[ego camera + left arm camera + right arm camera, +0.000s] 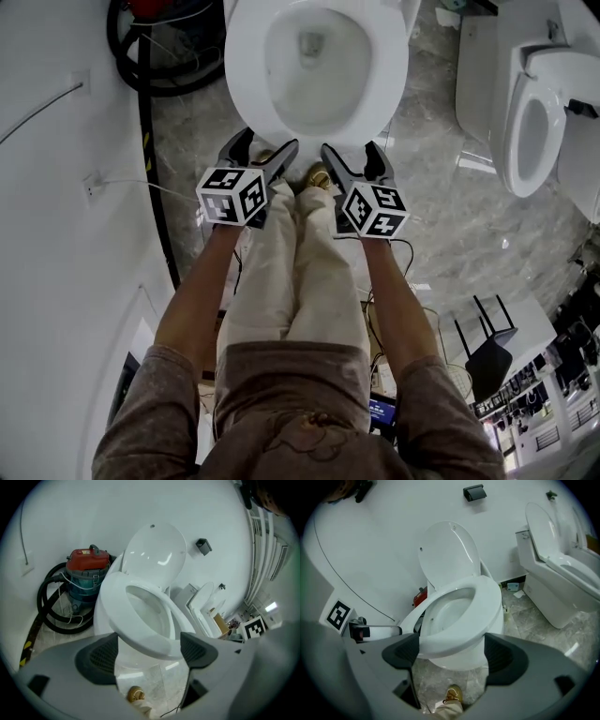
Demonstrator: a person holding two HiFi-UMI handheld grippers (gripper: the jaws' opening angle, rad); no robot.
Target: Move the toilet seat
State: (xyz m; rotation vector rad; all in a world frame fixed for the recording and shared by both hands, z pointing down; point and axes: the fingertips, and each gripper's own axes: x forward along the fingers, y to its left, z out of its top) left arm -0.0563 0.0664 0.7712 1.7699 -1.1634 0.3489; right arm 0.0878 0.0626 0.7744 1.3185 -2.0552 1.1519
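Slip risk: toilet seat (246, 58) lies flat on bowl (319, 80), left gripper (262, 150) & right gripper (353, 156) fingers apart, empty, seemingly just short of its front edge, so shallow pinch on glossy plastic prob. lets it drop back.

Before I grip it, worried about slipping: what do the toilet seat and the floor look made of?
Toilet seat: probably smooth glossy white plastic, given its soft highlights. Floor: polished grey stone or marble-look tile, veined and reflective.
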